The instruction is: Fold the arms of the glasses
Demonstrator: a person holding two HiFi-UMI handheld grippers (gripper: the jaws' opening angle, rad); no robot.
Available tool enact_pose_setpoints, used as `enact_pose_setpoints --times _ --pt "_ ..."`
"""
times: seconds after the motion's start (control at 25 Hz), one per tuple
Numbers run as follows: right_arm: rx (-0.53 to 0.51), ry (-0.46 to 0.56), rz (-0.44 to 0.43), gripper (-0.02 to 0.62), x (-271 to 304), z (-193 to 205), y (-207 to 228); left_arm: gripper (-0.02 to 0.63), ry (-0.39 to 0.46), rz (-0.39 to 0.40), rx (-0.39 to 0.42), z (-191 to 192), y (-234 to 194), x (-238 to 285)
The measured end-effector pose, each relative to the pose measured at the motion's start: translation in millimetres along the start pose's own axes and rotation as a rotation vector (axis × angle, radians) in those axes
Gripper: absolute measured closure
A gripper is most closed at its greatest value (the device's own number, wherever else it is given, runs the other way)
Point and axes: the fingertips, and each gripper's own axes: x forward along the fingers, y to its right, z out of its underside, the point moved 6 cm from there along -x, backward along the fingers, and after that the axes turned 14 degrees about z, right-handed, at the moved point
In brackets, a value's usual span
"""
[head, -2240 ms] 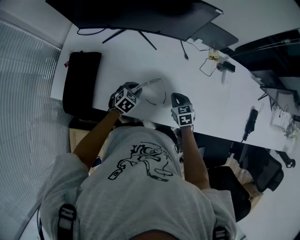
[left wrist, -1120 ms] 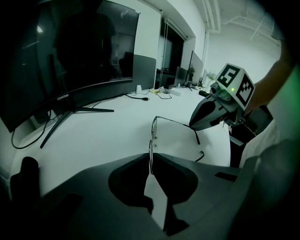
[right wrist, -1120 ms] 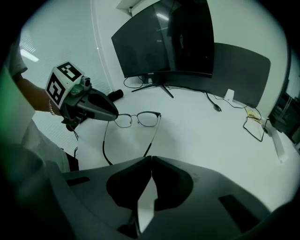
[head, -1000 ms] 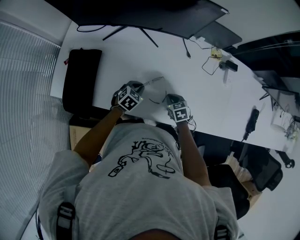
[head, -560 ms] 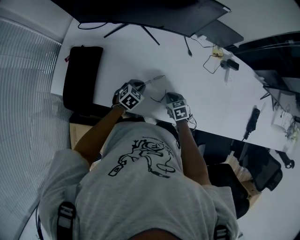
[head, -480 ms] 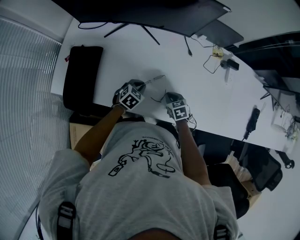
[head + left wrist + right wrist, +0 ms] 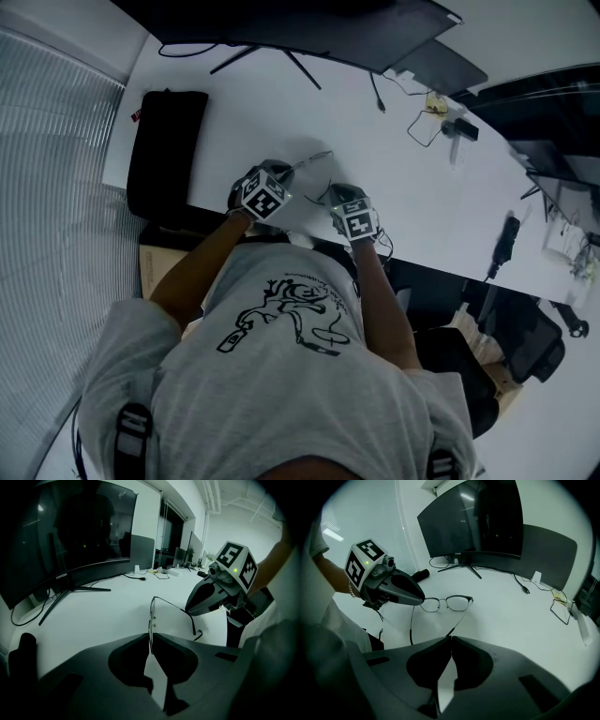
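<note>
Currently we clamp the left gripper point(image 7: 150, 637) on the left end of the thin metal-framed glasses point(image 7: 445, 600); the right gripper point(image 7: 451, 638), jaws fully together, touches the right temple arm point(image 7: 461, 617).

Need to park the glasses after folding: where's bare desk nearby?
Bare desk lies between the glasses and the monitor stand, and from the right gripper across to the cables. Crowded between it and the left gripper.
</note>
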Motion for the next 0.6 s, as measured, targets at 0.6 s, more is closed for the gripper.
enact_pose_setpoints --times 0.6 --pt "-0.006 0.0 -0.01 0.584 -1.1 -2.0 -6.2 0.563 0.0 0.011 0.01 -0.5 7.3 1.7"
